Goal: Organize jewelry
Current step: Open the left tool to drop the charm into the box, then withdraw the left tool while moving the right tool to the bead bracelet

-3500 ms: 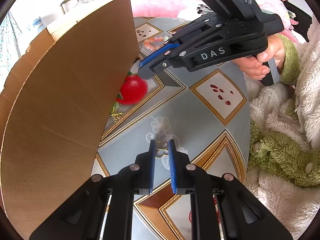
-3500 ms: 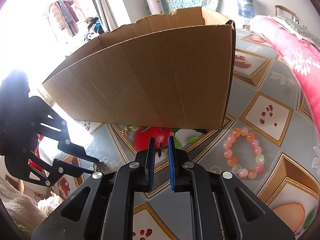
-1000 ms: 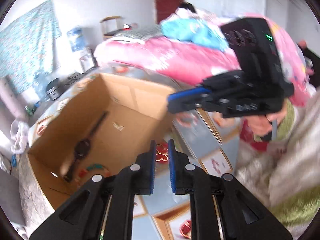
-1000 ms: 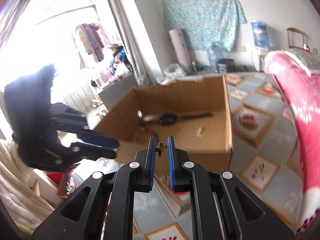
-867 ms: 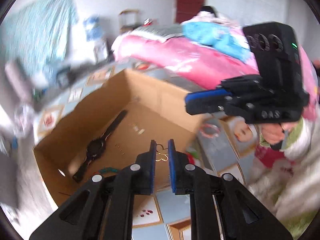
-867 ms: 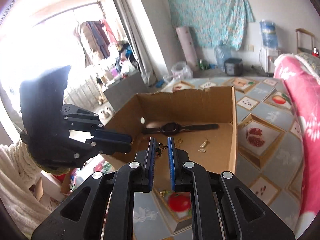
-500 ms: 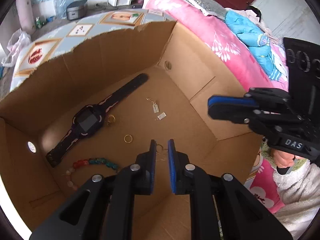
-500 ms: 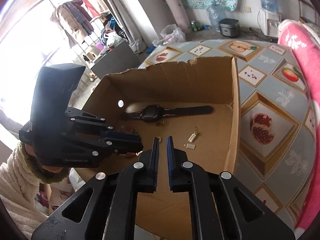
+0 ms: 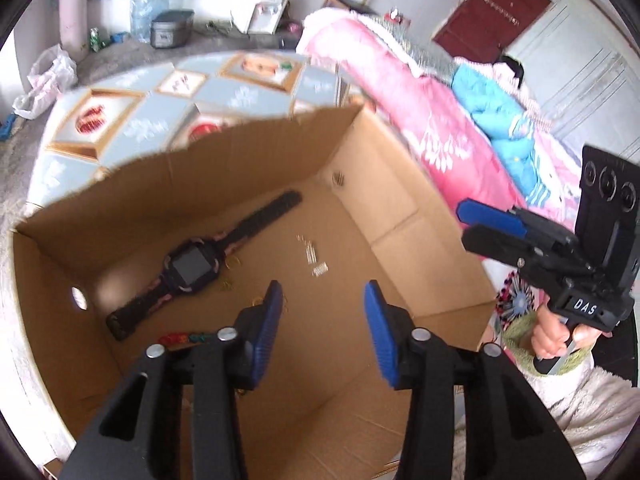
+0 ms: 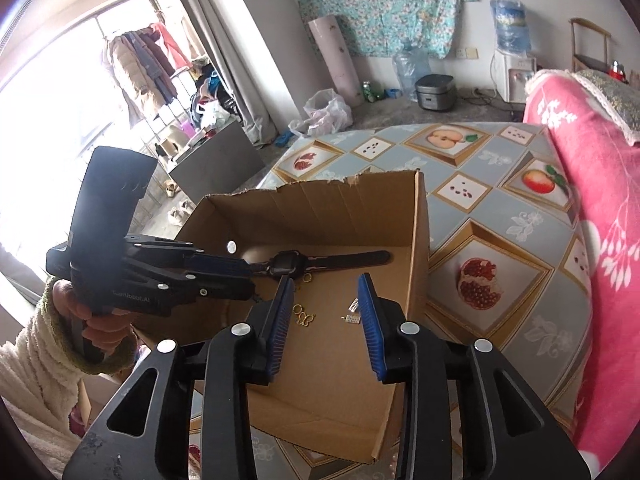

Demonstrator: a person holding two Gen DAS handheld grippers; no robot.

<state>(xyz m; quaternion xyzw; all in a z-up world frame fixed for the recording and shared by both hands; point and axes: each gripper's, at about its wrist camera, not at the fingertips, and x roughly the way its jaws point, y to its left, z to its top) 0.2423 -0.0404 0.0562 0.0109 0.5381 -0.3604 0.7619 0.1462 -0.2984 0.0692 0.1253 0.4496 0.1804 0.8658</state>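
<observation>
both the left gripper (image 9: 323, 312) and right gripper (image 10: 325, 304) hang spread and empty over the cardboard box (image 9: 400, 200), the butterfly earring (image 10: 305, 319) clear only from the right wrist, the bead bracelet (image 9: 182, 337) only from the left.

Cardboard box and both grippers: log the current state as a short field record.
container: open brown cardboard box on the fruit-patterned tablecloth
contents: black wristwatch, small gold butterfly-shaped piece, small silver pieces, multicoloured bead bracelet
left gripper: jaws wide open, empty, above the box interior
right gripper: jaws wide open, empty, above the box interior
beside the box: pink floral quilt
</observation>
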